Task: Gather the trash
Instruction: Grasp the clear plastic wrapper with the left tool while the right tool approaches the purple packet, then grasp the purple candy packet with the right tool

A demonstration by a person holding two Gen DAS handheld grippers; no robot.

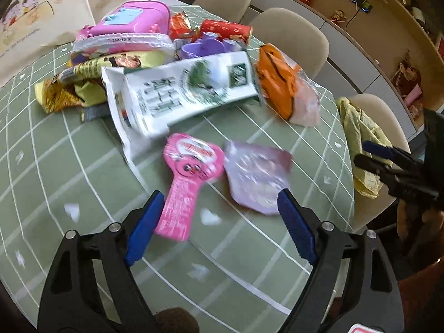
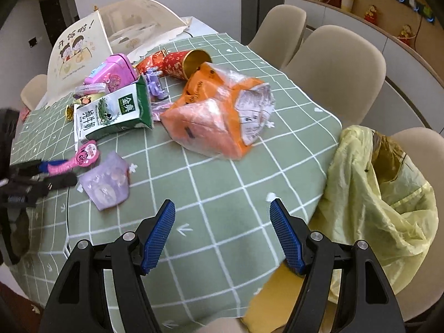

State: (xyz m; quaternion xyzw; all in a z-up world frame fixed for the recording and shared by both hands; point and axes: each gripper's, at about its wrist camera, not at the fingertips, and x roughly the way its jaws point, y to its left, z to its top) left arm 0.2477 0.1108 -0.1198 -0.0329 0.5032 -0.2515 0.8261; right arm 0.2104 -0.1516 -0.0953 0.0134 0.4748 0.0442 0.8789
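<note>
1. Tablecloth [image 2: 222, 172], green with a white grid, covered the table; beige chairs [image 2: 337, 68] stood along its far and right sides, with a long cabinet counter [image 2: 360, 25] carrying figurines against the wall behind.
2. Left gripper [image 1: 219, 205] was spread wide with nothing between its blue pads [image 1: 144, 227]. It hovered low over the cloth.
3. Pink paddle-shaped wrapper [image 1: 188, 177] lay flat just ahead of the left pad, its handle end reaching down beside that pad; whether they touched could not be told.
4. Lilac pouch [image 1: 255, 174] lay just right of the pink wrapper, its lower edge close to the right pad.
5. Beyond these lay a heap: a gold wrapper [image 1: 55, 97], a pink toy case [image 1: 130, 19], a white-and-green milk carton [image 1: 180, 88] on its side, a red tube [image 1: 224, 29], and an orange plastic bag [image 1: 283, 86].
6. Right gripper [image 2: 222, 208] was likewise wide open and empty, over bare cloth near the table's edge, well apart from the heap.
7. Yellow-green trash bag [image 2: 374, 194] hung open at the table's right edge, draped against a chair, just right of the right gripper.
</note>
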